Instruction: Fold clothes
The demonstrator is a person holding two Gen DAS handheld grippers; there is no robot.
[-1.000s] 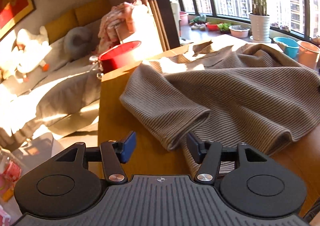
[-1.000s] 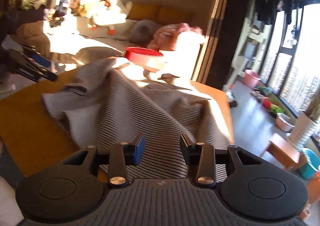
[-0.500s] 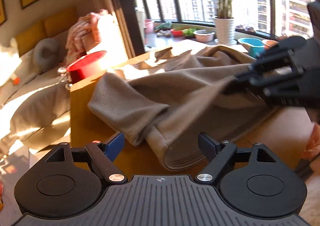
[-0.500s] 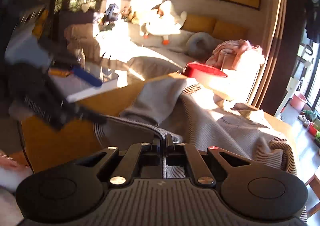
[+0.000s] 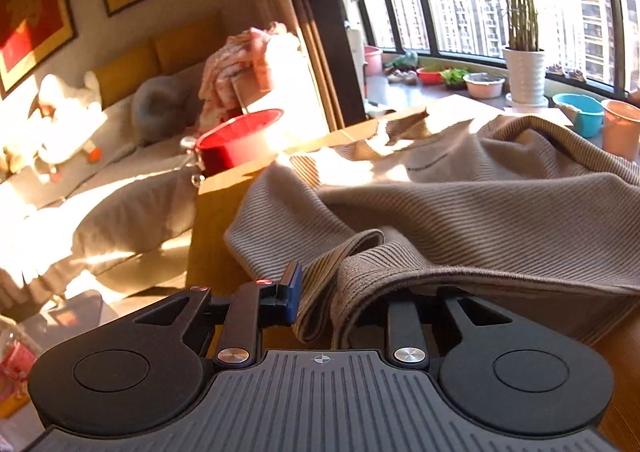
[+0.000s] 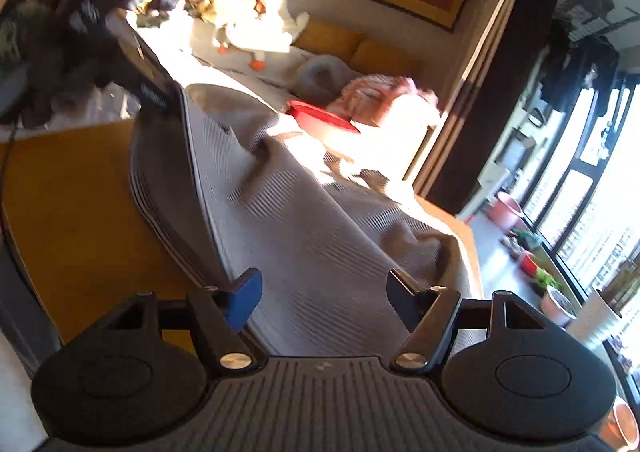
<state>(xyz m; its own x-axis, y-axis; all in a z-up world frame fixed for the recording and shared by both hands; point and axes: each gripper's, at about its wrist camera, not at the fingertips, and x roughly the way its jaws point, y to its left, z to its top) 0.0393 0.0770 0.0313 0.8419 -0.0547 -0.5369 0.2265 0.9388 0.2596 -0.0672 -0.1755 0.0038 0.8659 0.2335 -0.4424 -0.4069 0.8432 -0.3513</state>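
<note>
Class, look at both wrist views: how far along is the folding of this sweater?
Early. Done: nothing neat yet; the sweater lies rumpled on the table. In hand: the left gripper has a bunched edge between its fingers, lifting it in the right view; the right gripper is open over the fabric. Left: every fold.

Ribbed taupe-grey sweater [image 5: 460, 204] sprawled rumpled over the wooden tabletop [image 5: 212, 228], sun hitting the far end. One hem corner's bunched up and lifted off the surface, the rest drapes in loose folds.
</note>
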